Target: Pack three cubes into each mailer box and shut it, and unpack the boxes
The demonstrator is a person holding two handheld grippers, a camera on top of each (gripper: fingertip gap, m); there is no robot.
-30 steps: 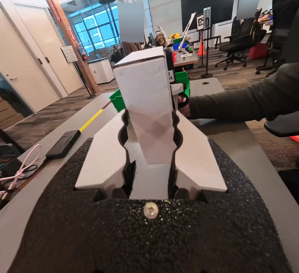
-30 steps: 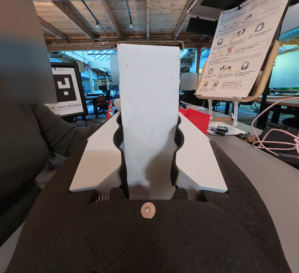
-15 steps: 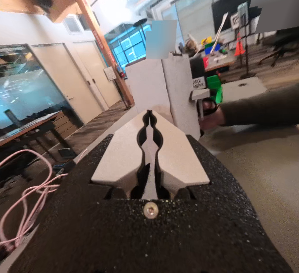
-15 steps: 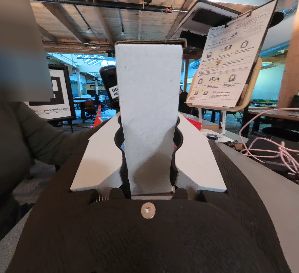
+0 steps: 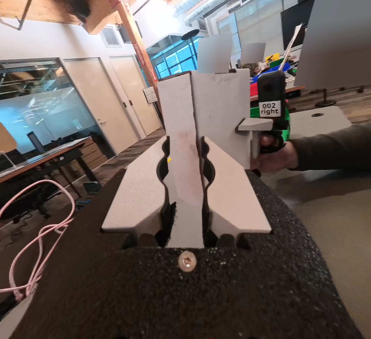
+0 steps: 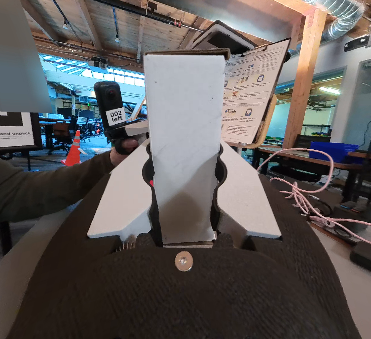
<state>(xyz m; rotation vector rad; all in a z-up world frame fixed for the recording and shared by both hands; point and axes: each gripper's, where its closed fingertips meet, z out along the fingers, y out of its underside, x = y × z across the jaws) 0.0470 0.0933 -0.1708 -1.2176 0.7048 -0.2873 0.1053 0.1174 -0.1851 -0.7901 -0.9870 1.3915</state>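
A white mailer box (image 5: 220, 118) stands upright, lifted between both grippers, with its flaps shut. My left gripper (image 5: 184, 142) is shut on its narrow side face near one corner. My right gripper (image 6: 184, 146) is shut on the box (image 6: 184, 118) from the opposite side. In the left wrist view the right gripper (image 5: 255, 126) shows at the box's right edge. In the right wrist view the left gripper (image 6: 112, 108) shows behind the box's left edge. No cubes are in view.
The grey table (image 5: 331, 229) lies below right. A pink cable (image 6: 301, 188) trails over its edge. A clipboard with an instruction sheet (image 6: 251, 98) stands behind the box. A green bin (image 5: 255, 112) sits beyond it. The person's sleeves (image 6: 50, 184) reach in.
My left gripper let go of the box, closed, then took hold of it again on a narrower side. Both grippers and the box have tilted upward. The right gripper kept its hold.
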